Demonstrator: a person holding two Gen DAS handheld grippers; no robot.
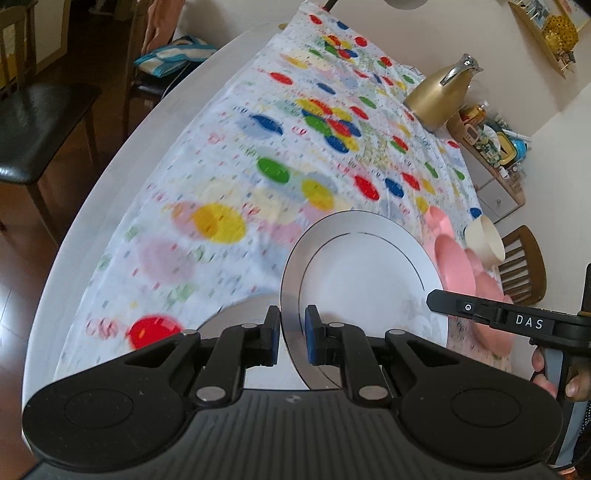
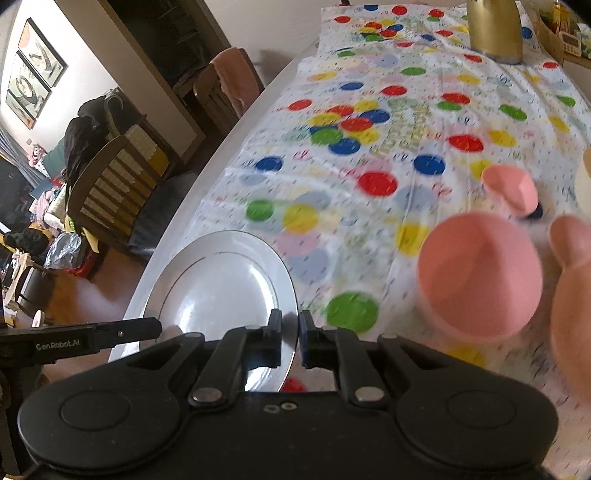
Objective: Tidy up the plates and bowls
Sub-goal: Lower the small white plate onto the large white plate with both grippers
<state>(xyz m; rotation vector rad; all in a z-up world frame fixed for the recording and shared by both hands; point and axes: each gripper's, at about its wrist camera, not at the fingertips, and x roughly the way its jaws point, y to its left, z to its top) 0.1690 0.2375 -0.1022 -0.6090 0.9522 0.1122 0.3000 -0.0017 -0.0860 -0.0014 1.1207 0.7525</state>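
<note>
Both grippers, left gripper [image 1: 292, 334] and right gripper [image 2: 289, 338], pinch the white plate's [image 1: 369, 273] rim.

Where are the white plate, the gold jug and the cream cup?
white plate [image 1: 369, 266], left wrist view, centre of its face.
gold jug [image 1: 436, 98], left wrist view, its body.
cream cup [image 1: 485, 240], left wrist view, its side wall.

Tablecloth [image 1: 207, 221] pattern smeared by blur near left camera. Gold jug [image 2: 495, 29] top cut off by right view's upper edge. Pink bowls [image 2: 480, 277] blurred, rims soft; the rightmost runs off frame. White plate [image 1: 369, 280] lower rim hidden behind gripper bodies.
</note>
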